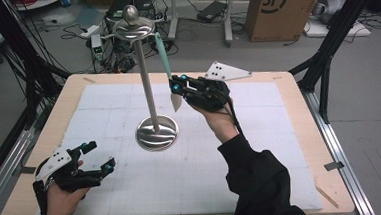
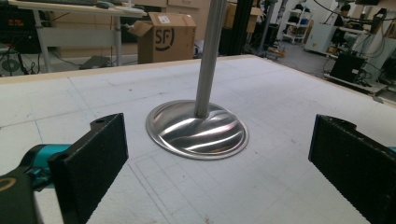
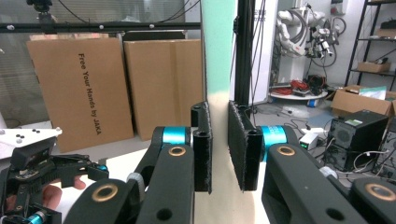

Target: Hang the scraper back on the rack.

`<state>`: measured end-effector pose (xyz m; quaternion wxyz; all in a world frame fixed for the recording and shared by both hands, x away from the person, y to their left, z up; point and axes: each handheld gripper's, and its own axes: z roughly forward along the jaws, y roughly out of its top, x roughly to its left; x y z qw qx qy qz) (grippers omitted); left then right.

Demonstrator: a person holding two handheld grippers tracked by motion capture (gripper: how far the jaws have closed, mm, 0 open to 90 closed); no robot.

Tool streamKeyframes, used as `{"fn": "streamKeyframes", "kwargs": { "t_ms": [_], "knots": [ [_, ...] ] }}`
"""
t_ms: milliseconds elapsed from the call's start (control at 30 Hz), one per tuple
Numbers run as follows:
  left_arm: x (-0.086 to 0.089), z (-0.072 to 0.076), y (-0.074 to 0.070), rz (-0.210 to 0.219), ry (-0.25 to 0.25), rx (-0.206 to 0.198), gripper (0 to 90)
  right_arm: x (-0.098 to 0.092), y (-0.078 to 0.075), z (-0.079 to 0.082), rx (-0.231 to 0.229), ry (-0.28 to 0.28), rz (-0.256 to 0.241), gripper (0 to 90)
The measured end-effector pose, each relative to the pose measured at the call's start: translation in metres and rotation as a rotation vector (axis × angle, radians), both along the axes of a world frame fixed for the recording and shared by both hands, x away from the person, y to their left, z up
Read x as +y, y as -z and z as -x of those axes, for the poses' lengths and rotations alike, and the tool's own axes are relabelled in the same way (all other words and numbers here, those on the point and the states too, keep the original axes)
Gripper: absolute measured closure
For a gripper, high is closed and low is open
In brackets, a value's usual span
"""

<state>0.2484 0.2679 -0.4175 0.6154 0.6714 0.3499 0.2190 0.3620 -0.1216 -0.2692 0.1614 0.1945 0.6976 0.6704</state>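
A steel stand (image 1: 146, 80) with a round base (image 2: 198, 129), a tall pole and a top disc with a ball rises from the white mat. A teal-handled utensil with a pale blade (image 1: 166, 64) hangs by the stand's top rim. My right gripper (image 1: 175, 85) is shut on the utensil (image 3: 218, 56) at its lower part, right of the pole. My left gripper (image 1: 99, 155) stands open low at the table's front left, its jaws wide apart, facing the stand's base with nothing between its pads (image 2: 91, 165).
A white gridded mat (image 1: 260, 133) covers the wooden table. Cardboard boxes (image 1: 282, 6), cables and equipment lie on the floor beyond the far edge. Black frame legs (image 1: 326, 64) stand at the right.
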Motion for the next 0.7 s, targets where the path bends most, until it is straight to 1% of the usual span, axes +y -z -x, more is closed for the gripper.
{"fn": "streamKeyframes", "kwargs": {
  "t_ms": [300, 533, 600, 633, 667, 700],
  "knots": [
    [-0.002, 0.0, 0.0, -0.005, 0.004, 0.0, 5.3, 0.012, 0.003, -0.002, 0.012, 0.01, -0.01, 80.0],
    [0.001, 0.0, -0.001, 0.004, 0.002, -0.003, 5.2, 0.017, 0.005, -0.004, 0.013, 0.007, -0.025, 79.6],
    [0.001, 0.001, -0.001, 0.011, 0.001, -0.002, 5.2, 0.016, 0.005, -0.004, 0.008, 0.008, -0.023, 78.2],
    [0.002, 0.001, -0.001, 0.01, 0.0, -0.004, 5.2, 0.015, 0.004, -0.003, 0.011, 0.01, -0.022, 74.4],
    [0.002, 0.001, -0.001, 0.01, 0.001, -0.004, 5.2, 0.014, 0.004, -0.003, 0.01, 0.016, -0.024, 68.8],
    [0.002, 0.001, -0.001, 0.011, 0.005, -0.006, 5.2, 0.014, 0.004, -0.002, 0.013, 0.023, -0.024, 66.5]
  ]
}}
